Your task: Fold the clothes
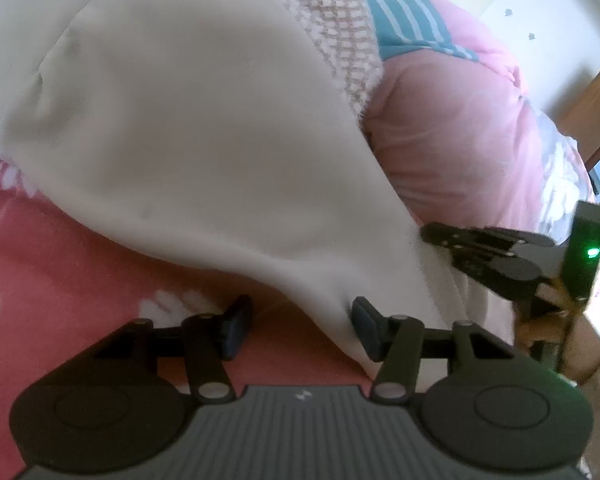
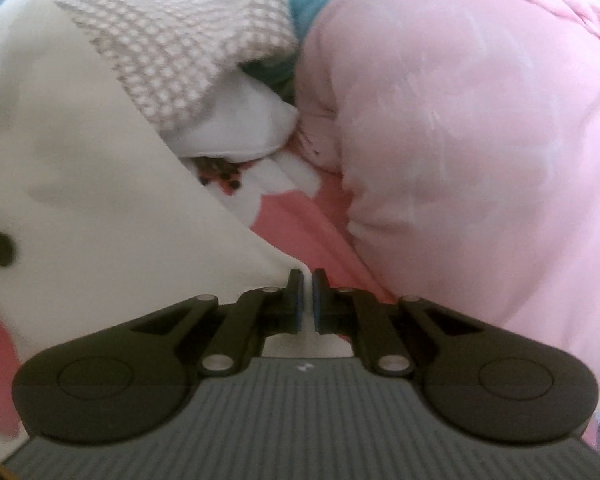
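Cream cloth fills most of both views: one plain off-white garment [image 1: 188, 132] spread over a coral-pink bedsheet with white flowers [image 1: 60, 264]. Beyond the garment's far edge lies a heap of other laundry, one of each: a pink-and-white checked knit [image 1: 332, 28], a teal piece with pale stripes [image 1: 404, 20], and a folded white item [image 2: 236, 128] tucked under the knit. Right of the garment bulges one puffy pale-pink quilt [image 1: 452, 128].

Two grippers work the garment's near hem. The left gripper [image 1: 300, 326] stands about half open, the hem's corner draped against its right pad, nothing pinched. The right gripper [image 2: 307, 300] has its pads almost together at the garment's near right corner, clamped on a thin edge of the cloth. A person's hand [image 1: 540, 320] holds it, just right of the garment.

No containers appear.
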Demonstrator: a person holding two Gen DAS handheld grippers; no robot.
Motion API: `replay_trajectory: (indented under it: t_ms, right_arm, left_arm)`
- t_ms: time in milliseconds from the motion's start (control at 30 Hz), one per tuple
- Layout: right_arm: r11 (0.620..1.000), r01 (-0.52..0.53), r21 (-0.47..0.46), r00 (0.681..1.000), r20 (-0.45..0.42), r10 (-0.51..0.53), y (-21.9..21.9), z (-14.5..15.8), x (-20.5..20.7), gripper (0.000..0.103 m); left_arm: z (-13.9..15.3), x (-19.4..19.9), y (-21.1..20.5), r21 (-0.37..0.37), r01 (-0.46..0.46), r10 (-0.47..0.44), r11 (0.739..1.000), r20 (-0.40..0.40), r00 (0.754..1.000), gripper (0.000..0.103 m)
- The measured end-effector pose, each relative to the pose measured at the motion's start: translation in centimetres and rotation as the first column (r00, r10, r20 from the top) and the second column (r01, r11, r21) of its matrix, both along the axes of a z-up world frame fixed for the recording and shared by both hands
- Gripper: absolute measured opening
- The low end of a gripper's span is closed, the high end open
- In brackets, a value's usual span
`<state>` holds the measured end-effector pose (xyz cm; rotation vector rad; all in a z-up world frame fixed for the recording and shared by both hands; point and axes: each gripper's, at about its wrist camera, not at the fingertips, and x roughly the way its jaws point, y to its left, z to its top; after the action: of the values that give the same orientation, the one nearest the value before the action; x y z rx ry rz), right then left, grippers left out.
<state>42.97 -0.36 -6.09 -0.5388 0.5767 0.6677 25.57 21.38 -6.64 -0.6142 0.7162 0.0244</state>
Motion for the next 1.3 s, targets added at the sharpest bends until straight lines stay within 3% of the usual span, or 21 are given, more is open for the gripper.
replay_trajectory:
  t_ms: [233,333,467,667,733,967,1033,1200,1300]
  right_arm:
    - [0.994,0.106,-0.004,0.994,-0.011,-0.106,1.0,-3.1,1.1,0.003]
    - [0.983,0.181,0.022,0.983,-0.028,-0.180,0.8,-2.7,2.3,0.004]
    - [0.943,0.295,0.154,0.955,-0.053,-0.290,-1.8,0.3,2.3,0.008]
    - [0.792,0.468,0.393,0.883,-0.245,-0.400,-9.1,6.7,-1.9,0.018]
    - [0.724,0.538,0.433,0.841,-0.333,-0.426,-11.5,8.1,-4.0,0.020]
    - [0.448,0.686,0.573,0.726,-0.579,-0.372,-18.4,8.7,-13.8,0.022]
    - [0.395,0.709,0.584,0.705,-0.603,-0.374,-20.1,8.8,-17.2,0.023]
    - [0.335,0.728,0.598,0.684,-0.610,-0.399,-22.8,8.9,-26.0,0.025]
    - [0.361,0.712,0.602,0.702,-0.603,-0.379,-22.5,6.8,-29.8,0.026]
  left_arm:
    - [-0.2,-0.1,0.3,-0.017,-0.002,0.002,1.000,-0.005,1.000,0.055]
    - [-0.2,-0.3,0.5,-0.028,-0.008,0.008,1.000,-0.007,1.000,0.055]
    - [-0.2,-0.5,1.1,-0.052,-0.022,0.021,0.998,-0.010,1.000,0.055]
    - [-0.1,-0.9,1.7,-0.091,-0.036,0.035,0.995,-0.017,0.999,0.059]
    - [-0.1,-1.2,1.7,-0.109,-0.042,0.040,0.993,-0.013,0.999,0.067]
    - [0.2,-1.9,1.3,-0.091,-0.055,0.056,0.994,0.003,0.998,0.073]
    - [0.2,-2.2,1.0,-0.087,-0.054,0.054,0.995,0.005,0.999,0.073]
    - [0.2,-3.1,0.1,-0.099,-0.017,0.018,0.995,0.012,1.000,0.073]
    - [0.2,-3.5,-1.3,-0.117,0.055,-0.052,0.992,0.026,0.998,0.072]
